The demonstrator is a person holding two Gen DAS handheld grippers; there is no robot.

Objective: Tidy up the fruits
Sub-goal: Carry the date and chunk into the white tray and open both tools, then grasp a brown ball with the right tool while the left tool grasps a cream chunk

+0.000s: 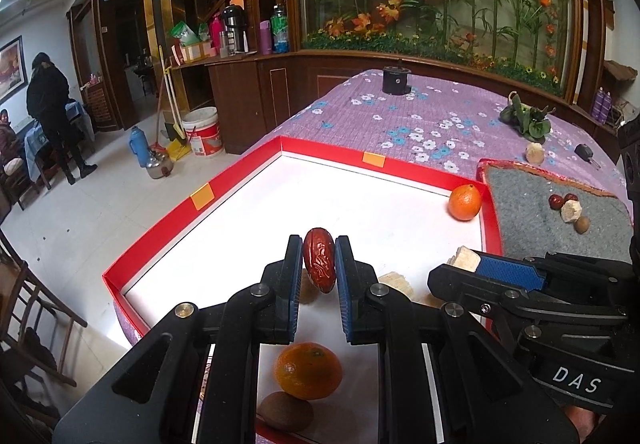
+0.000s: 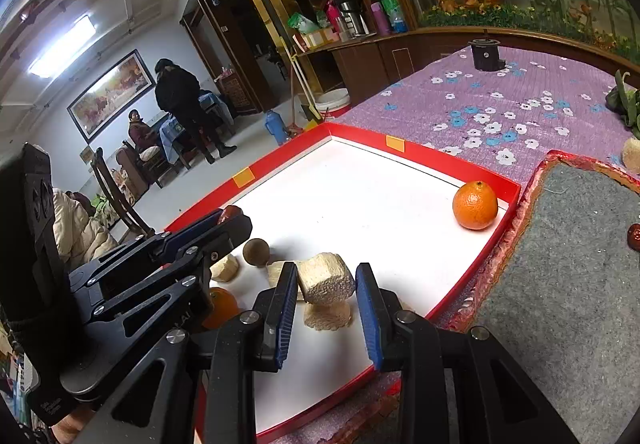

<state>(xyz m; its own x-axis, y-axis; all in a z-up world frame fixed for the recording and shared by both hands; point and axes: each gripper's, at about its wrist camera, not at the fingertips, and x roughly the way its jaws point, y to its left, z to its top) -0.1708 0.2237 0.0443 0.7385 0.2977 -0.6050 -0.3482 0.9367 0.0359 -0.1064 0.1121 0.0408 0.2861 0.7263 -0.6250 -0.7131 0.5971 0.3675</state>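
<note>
We hold a wrinkled dark-red dried date (image 1: 319, 259) upright between the pads of the left gripper (image 1: 319, 264), whose jaws are fully closed on its sides, above the shallow red-rimmed white tray (image 1: 240, 169). It looks light, leathery and slightly yielding, so we judge a mid-body pinch safest.

The right gripper (image 2: 326, 294) is narrowly parted around a pale beige, rough, crumbly-looking chunk (image 2: 326, 278); it appears gripped, and we would squeeze it gently by its flat faces.

In the tray lie one orange mandarin (image 1: 465, 202) at two o'clock near the far corner, another mandarin (image 1: 308, 370) and a brown round fruit (image 1: 286, 410) at six, plus more beige chunks (image 2: 225, 268).

The grey felt mat (image 1: 532, 212) at three o'clock still carries small fruits (image 1: 570, 209).
</note>
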